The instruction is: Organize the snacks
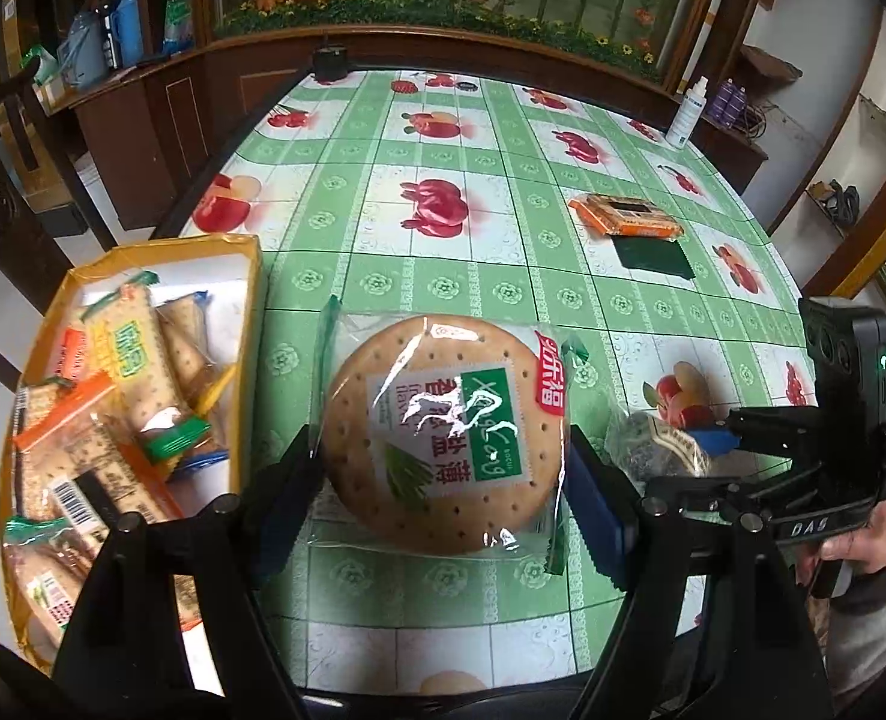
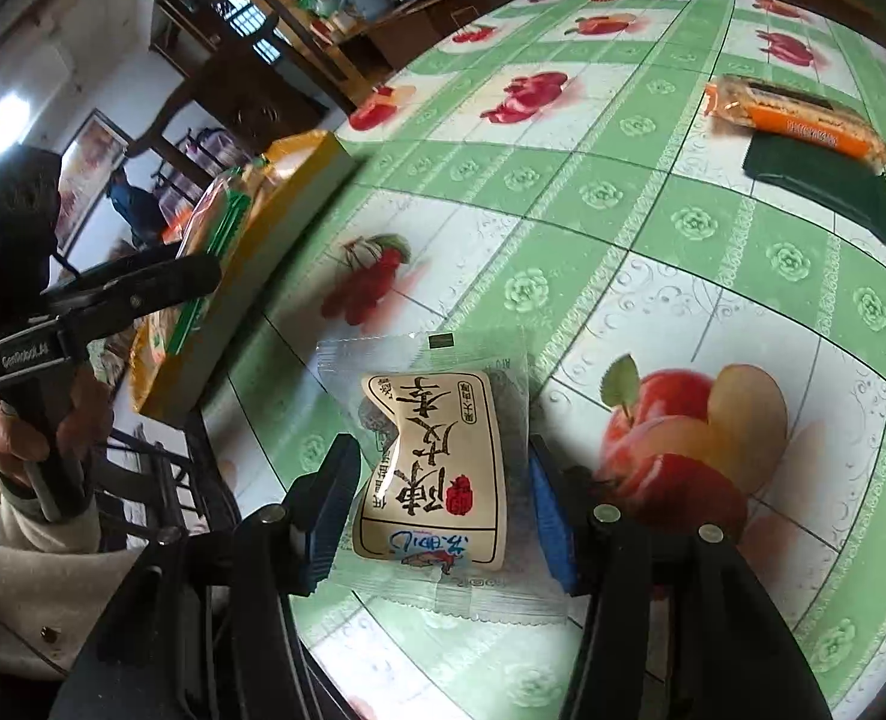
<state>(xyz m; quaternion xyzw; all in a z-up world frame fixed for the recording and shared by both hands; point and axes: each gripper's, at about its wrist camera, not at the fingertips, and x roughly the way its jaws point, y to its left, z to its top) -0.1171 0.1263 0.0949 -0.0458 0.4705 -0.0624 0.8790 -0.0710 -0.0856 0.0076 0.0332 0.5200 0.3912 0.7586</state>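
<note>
A round biscuit in a clear packet (image 1: 443, 432) sits between the fingers of my left gripper (image 1: 443, 438). Both blue pads rest against its rim, so the gripper is shut on it just above the green fruit-print tablecloth (image 1: 443, 264). My right gripper (image 2: 443, 456) straddles a small snack packet with a cream label (image 2: 437, 468) that lies on the cloth. Its pads meet the packet's two sides. In the left wrist view the right gripper (image 1: 683, 462) shows at the right edge, with the packet (image 1: 653, 444) in it.
A yellow box (image 1: 245, 300) (image 2: 299, 180) holding several cracker packets stands at the table's left. An orange packet (image 1: 626, 216) (image 2: 797, 114) and a dark green packet (image 1: 653, 258) (image 2: 821, 186) lie farther right. A white spray bottle (image 1: 686, 114) stands at the far right edge.
</note>
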